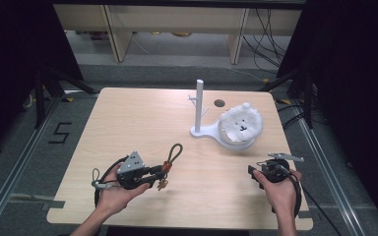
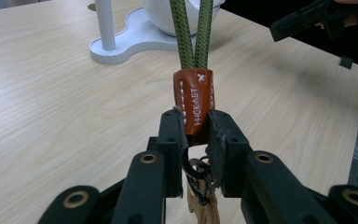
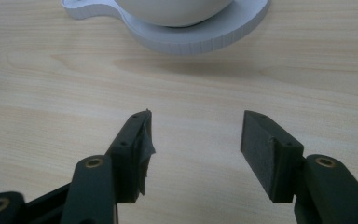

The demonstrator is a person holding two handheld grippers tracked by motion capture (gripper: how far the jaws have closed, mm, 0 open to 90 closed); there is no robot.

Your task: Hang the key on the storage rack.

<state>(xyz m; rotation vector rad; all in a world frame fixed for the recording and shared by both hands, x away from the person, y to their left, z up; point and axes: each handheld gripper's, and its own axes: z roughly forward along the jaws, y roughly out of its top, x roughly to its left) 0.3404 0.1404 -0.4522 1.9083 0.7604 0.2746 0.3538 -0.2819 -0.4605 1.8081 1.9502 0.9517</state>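
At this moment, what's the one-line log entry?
left gripper: jaws shut on keychain leather tab | right gripper: jaws open, empty | white stand: untouched on table

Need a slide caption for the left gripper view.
Left gripper clamps keychain's brown leather sleeve; green cord loop rises toward white stand.

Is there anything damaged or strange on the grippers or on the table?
Yes. On the right gripper, the pad on one jaw looks torn, its edge ragged and peeling away. The opposite pad is flat and intact. Nothing on the table looks spilled.
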